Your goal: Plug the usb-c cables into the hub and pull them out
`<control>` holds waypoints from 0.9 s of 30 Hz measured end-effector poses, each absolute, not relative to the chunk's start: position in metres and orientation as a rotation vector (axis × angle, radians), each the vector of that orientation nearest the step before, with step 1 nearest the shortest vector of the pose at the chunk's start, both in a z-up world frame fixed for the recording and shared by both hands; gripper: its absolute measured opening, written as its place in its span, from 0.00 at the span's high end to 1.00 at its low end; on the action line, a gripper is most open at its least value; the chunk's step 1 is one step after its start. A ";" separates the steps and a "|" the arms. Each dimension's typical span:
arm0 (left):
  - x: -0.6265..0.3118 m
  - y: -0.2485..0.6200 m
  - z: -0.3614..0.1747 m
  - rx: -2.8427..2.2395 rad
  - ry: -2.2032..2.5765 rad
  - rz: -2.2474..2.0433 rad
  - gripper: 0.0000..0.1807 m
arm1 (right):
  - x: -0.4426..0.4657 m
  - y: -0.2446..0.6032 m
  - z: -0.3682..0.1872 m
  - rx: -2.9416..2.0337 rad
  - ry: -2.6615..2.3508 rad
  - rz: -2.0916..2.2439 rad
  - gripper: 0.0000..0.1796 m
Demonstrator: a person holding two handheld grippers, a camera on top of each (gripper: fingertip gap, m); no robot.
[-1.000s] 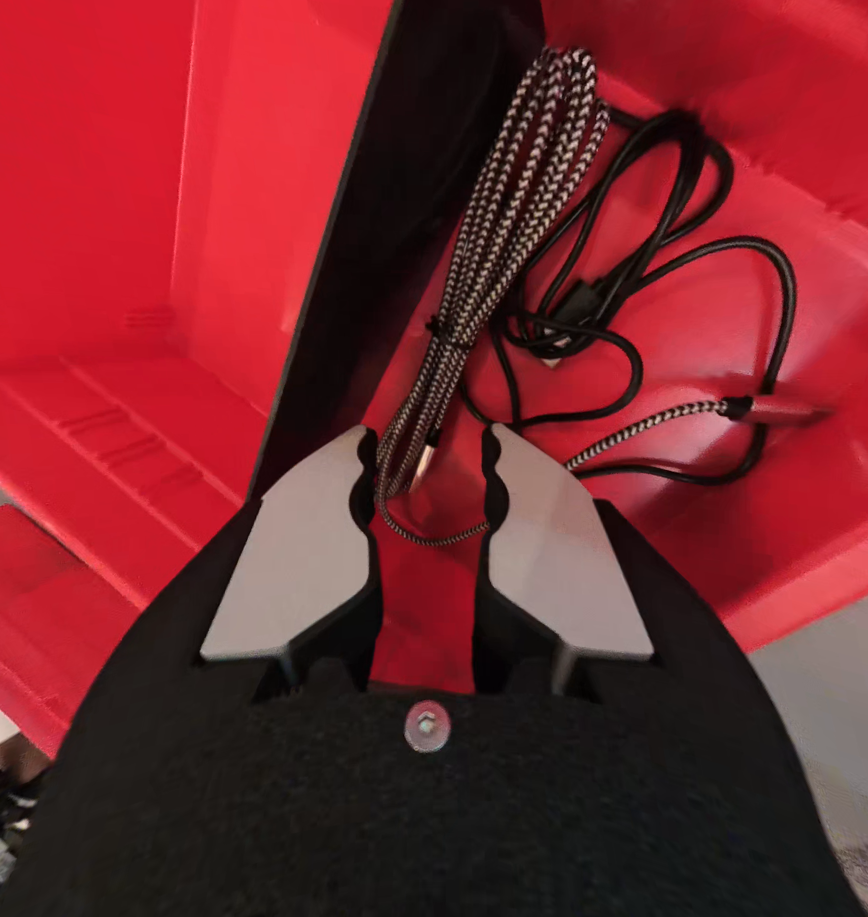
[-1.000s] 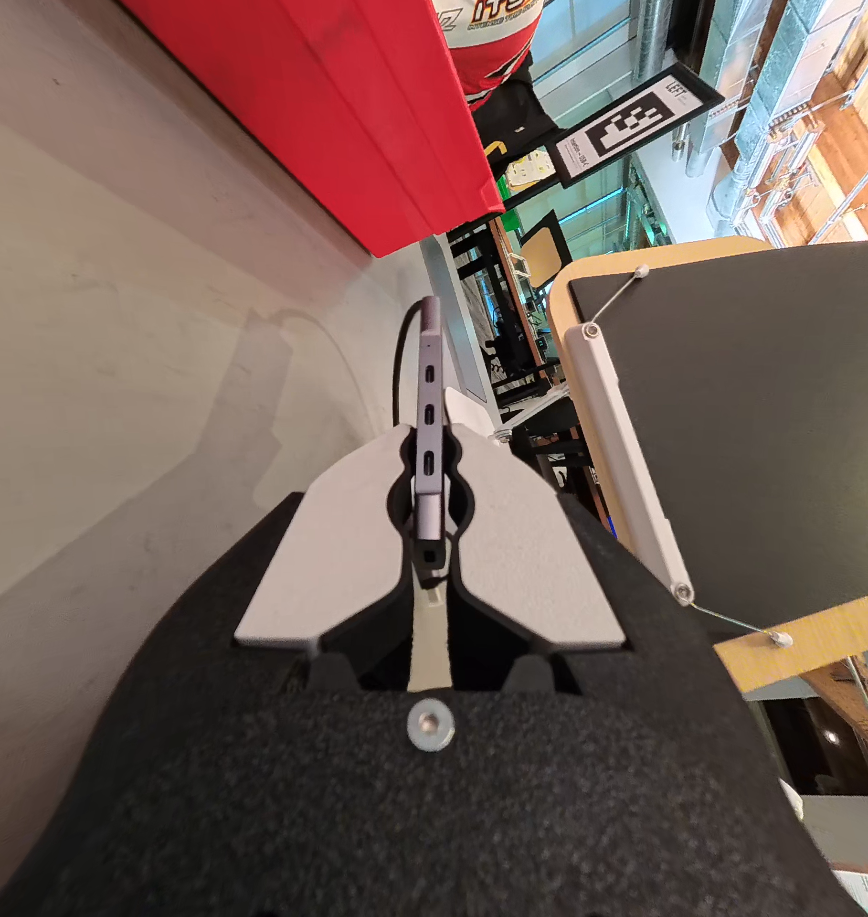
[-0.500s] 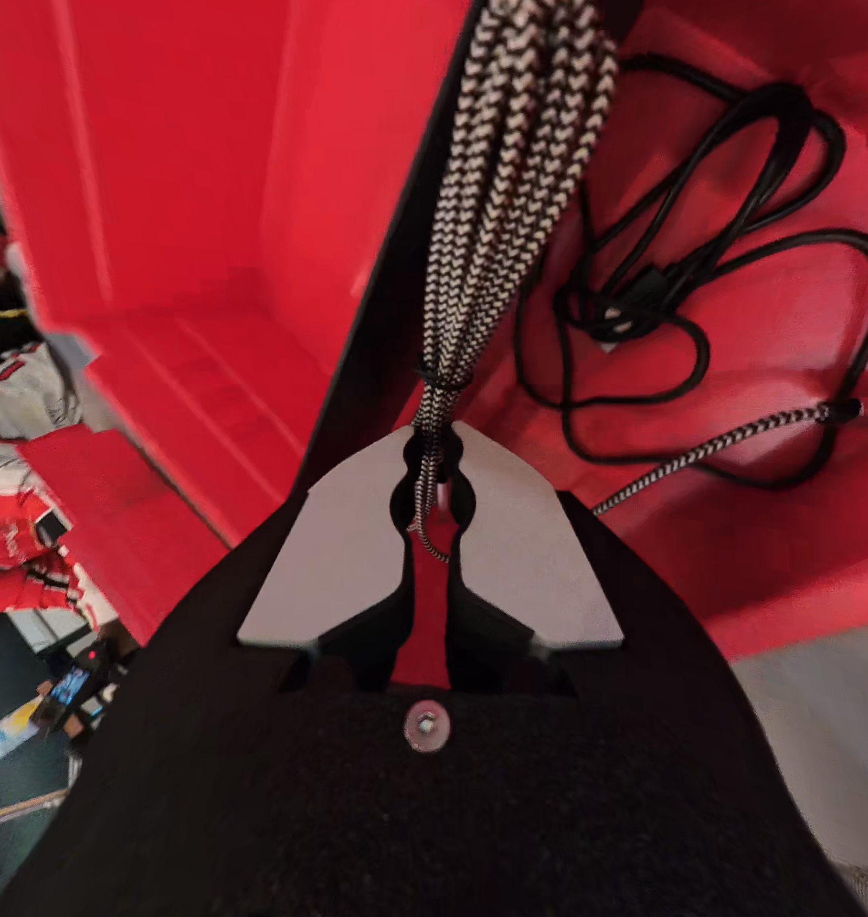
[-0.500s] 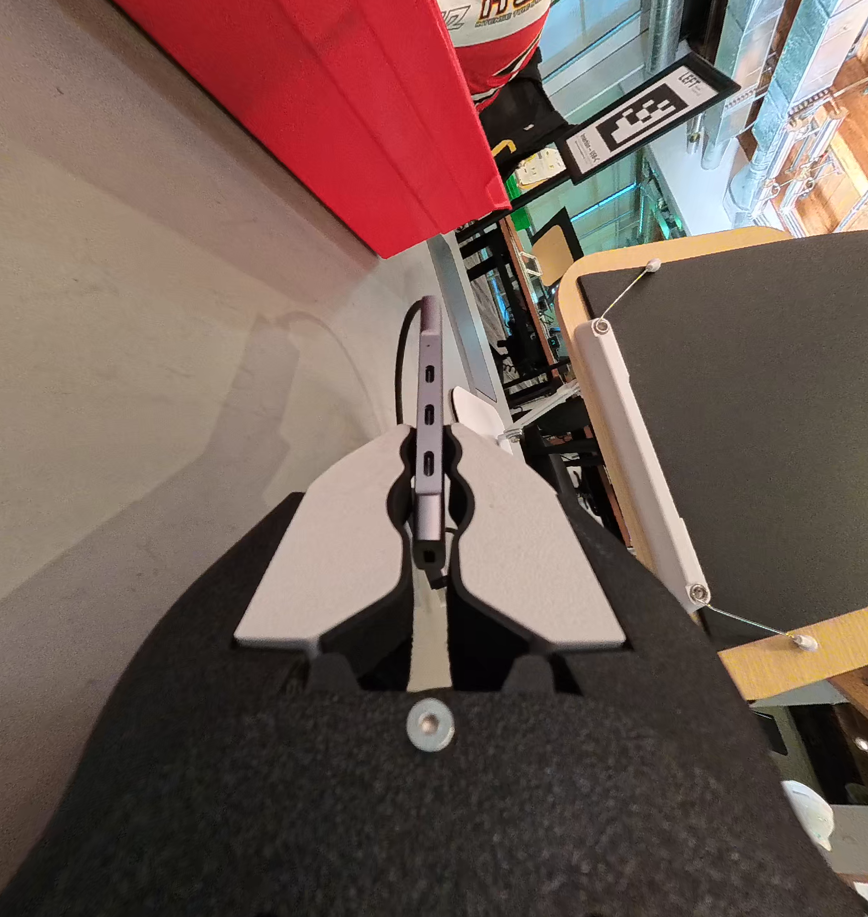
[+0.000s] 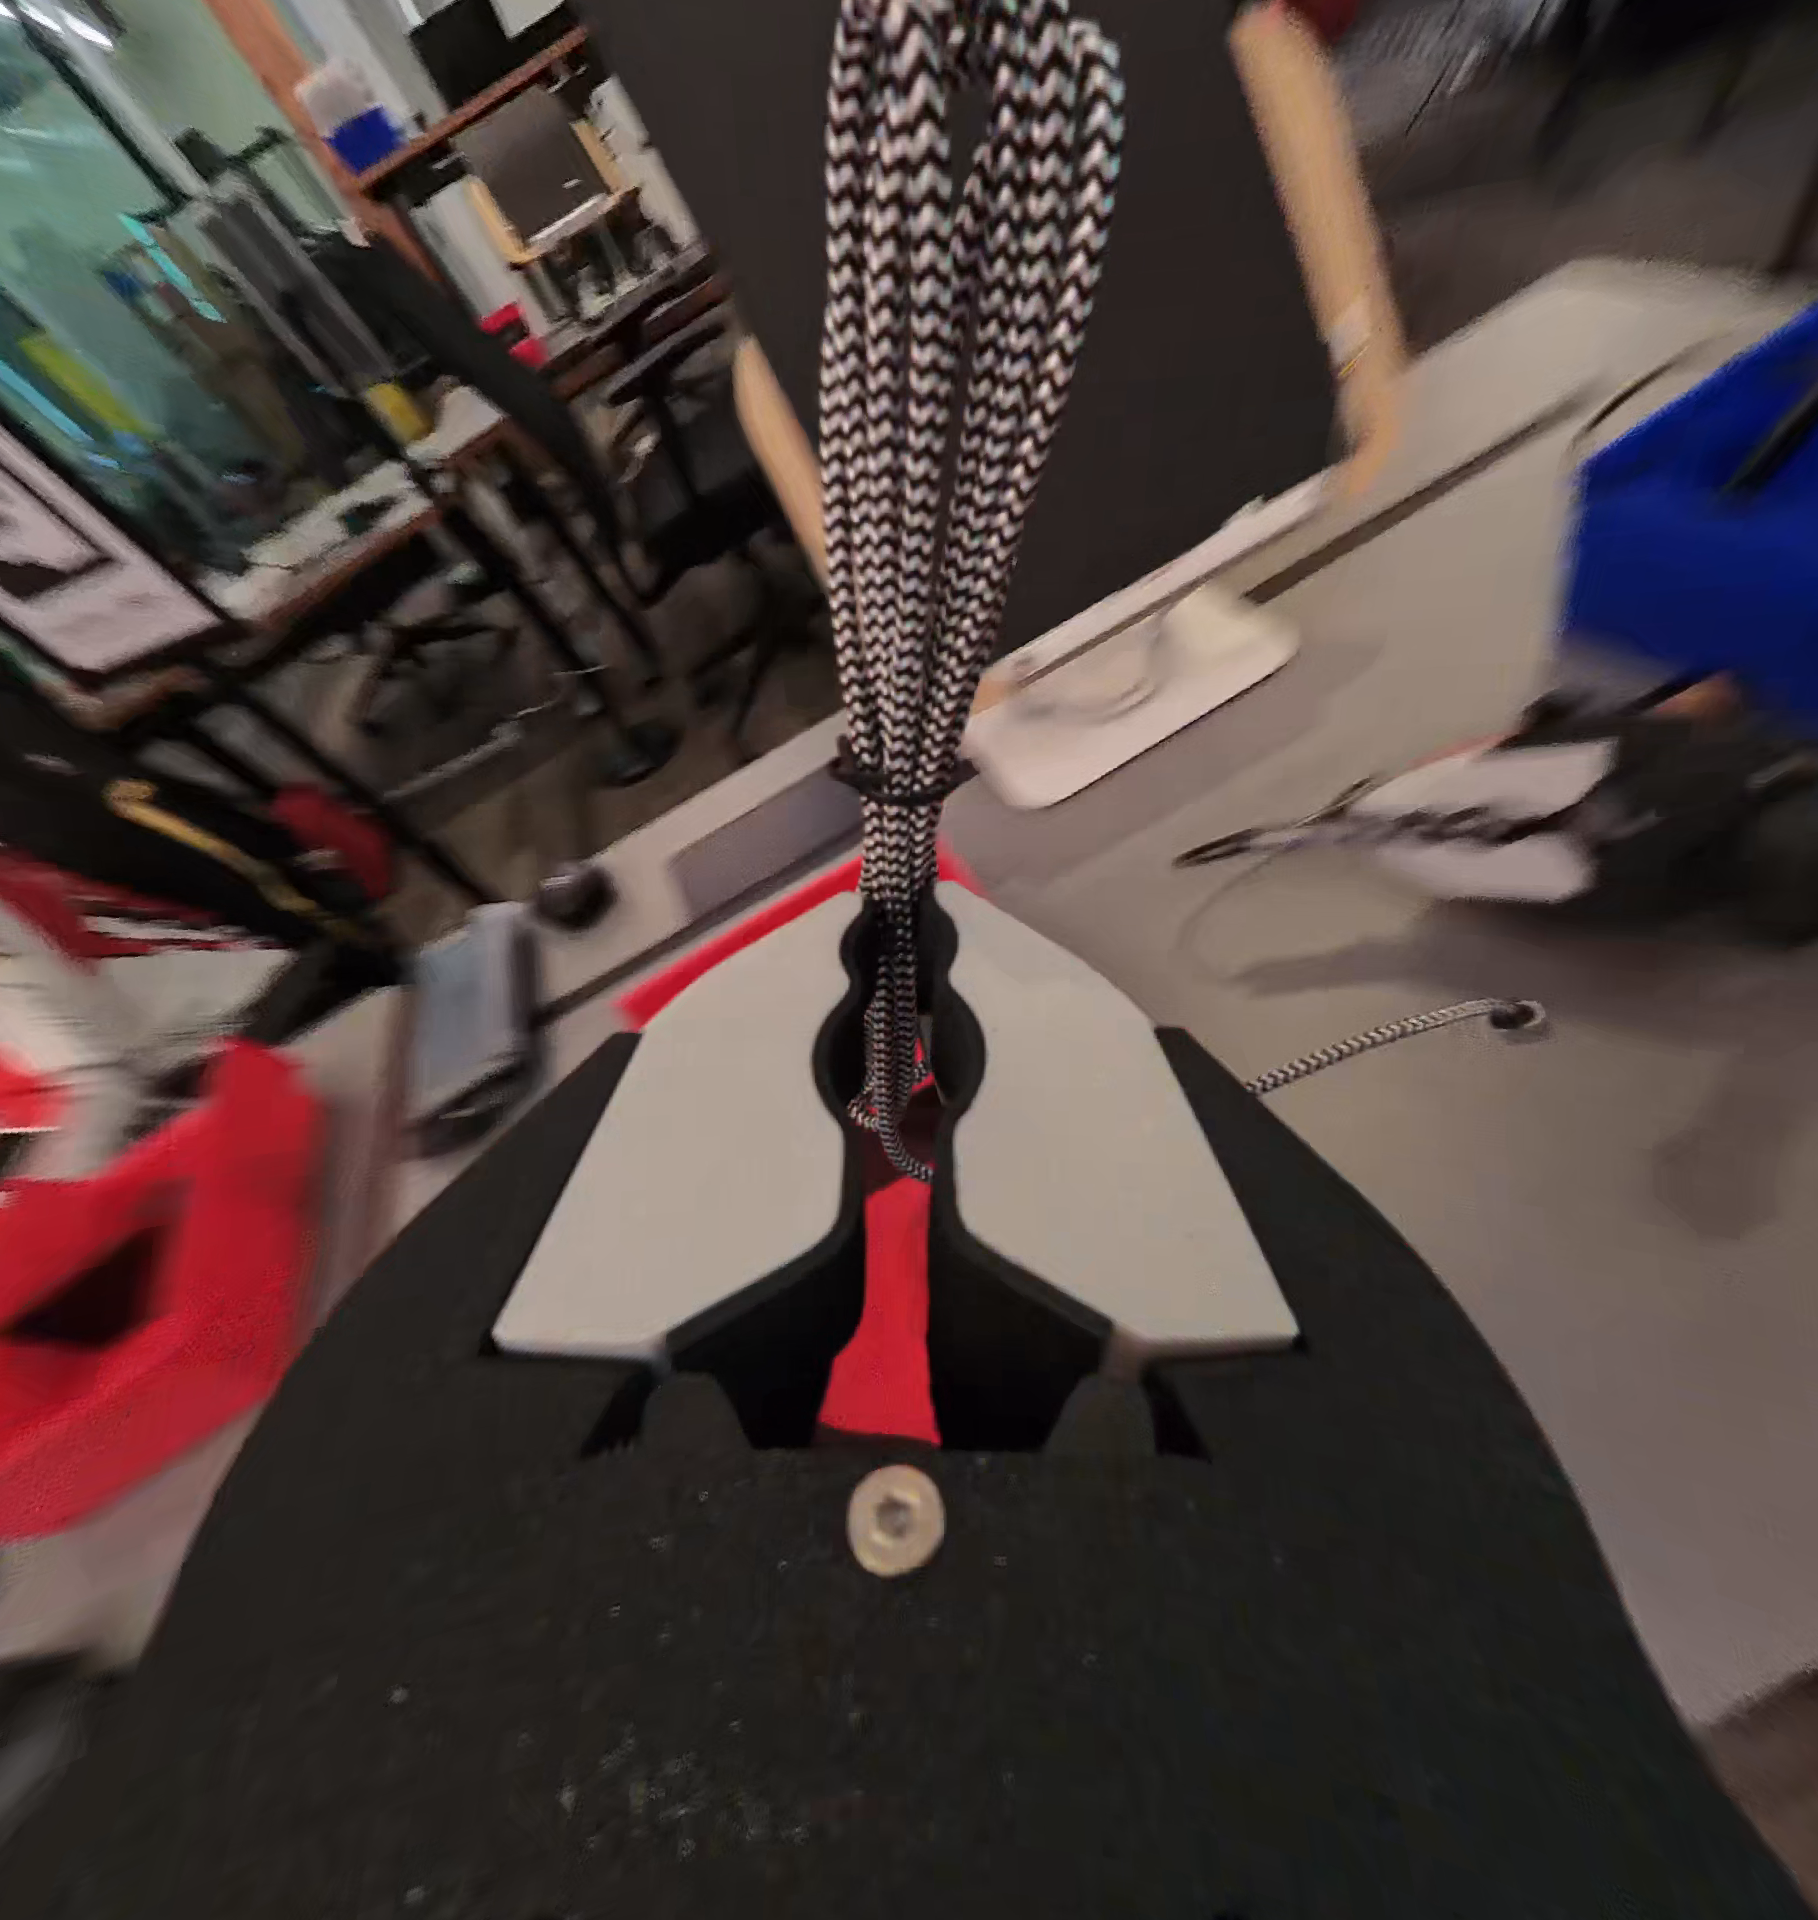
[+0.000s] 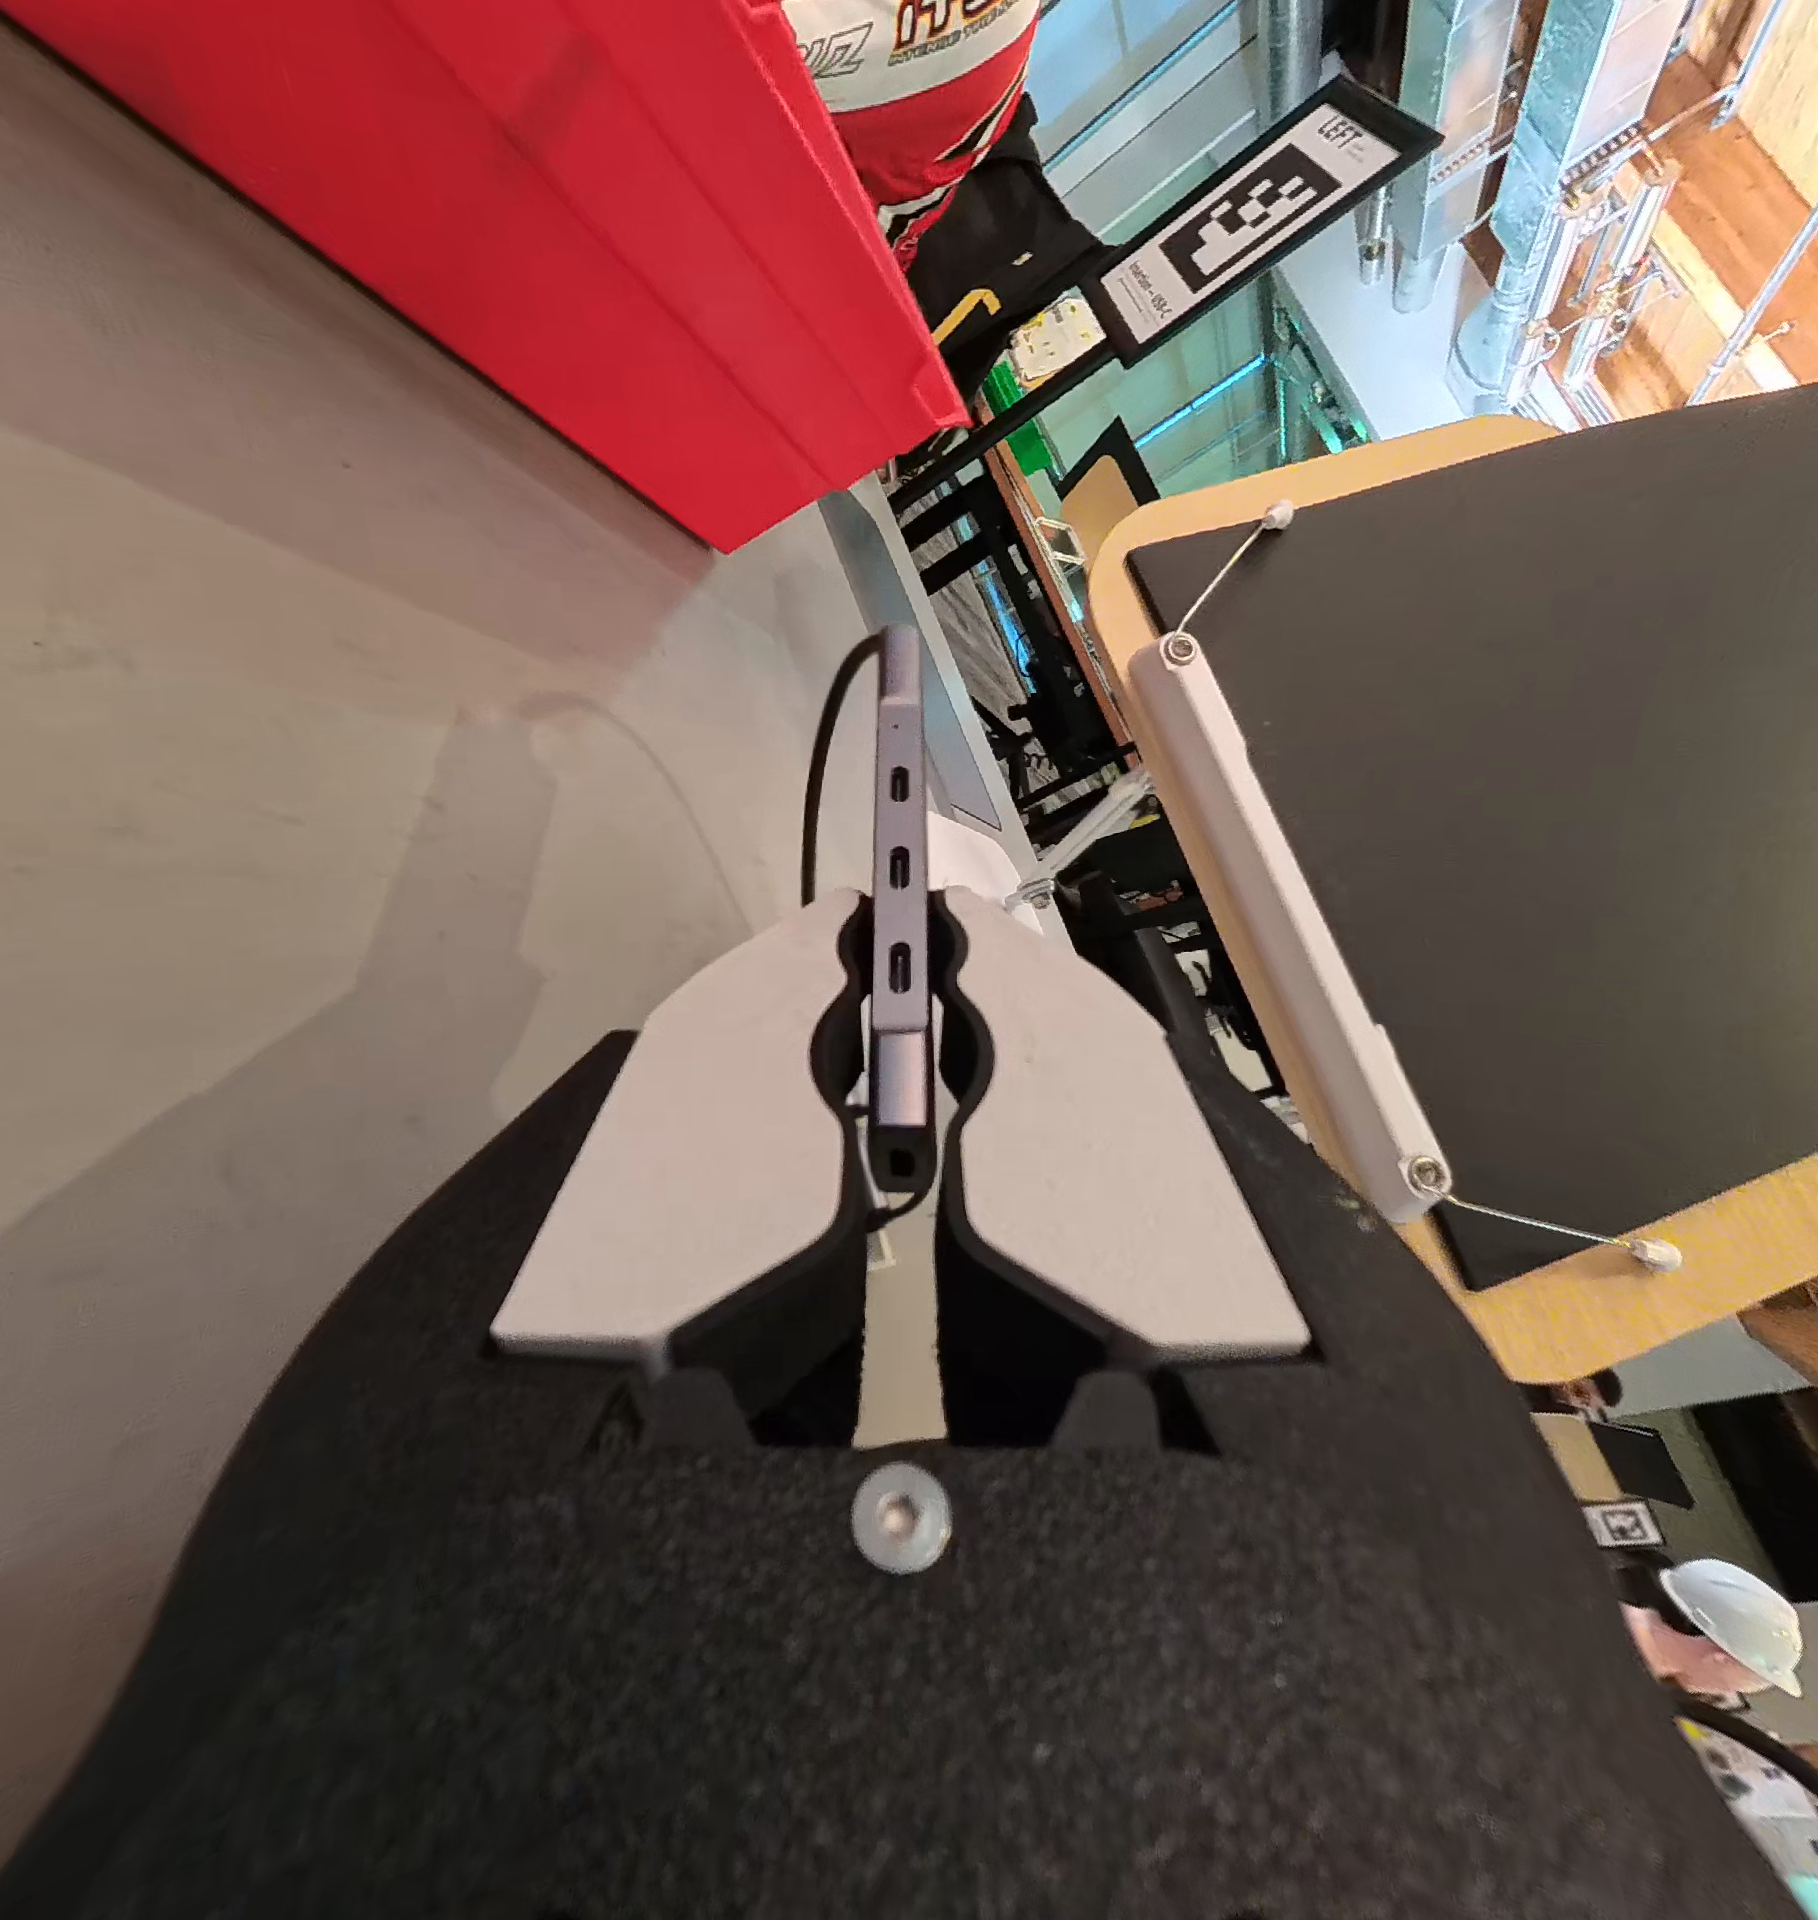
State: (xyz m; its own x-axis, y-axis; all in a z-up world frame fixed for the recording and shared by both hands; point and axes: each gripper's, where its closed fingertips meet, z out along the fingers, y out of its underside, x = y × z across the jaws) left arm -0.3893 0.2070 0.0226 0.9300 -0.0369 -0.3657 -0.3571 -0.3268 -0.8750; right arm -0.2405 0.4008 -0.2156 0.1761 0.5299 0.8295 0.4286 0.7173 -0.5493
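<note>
The left hand-held gripper is clamped on a bundled black-and-white braided cable, lifted above the pale surface. The right hand-held gripper pinches the grey hub edge-on, near the surface's edge beside a red bin. A black-and-white marker sign carries lettering.

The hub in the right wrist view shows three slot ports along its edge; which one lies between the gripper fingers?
The lowest port on the hub: it sits between the right gripper fingertips; the other two lie beyond them.
</note>
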 end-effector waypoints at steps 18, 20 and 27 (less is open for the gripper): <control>-0.262 0.220 -0.231 -2.121 -0.466 -0.247 0.96 | -0.237 0.402 -0.212 -0.862 -1.424 0.115 0.95; -0.272 0.224 -0.229 -2.110 -0.547 -0.257 0.92 | -0.237 0.403 -0.212 -0.866 -1.421 0.119 0.95; -0.223 0.208 -0.210 -2.036 -0.113 -0.381 0.85 | -0.237 0.405 -0.210 -0.872 -1.417 0.132 0.95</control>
State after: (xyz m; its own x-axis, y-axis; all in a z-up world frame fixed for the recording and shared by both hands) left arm -0.2225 0.2082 -0.2103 0.9455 -0.0819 0.3152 0.2403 -0.4779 -0.8449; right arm -0.2367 0.4046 -0.2104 0.2016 0.5656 0.7997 0.4087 0.6934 -0.5935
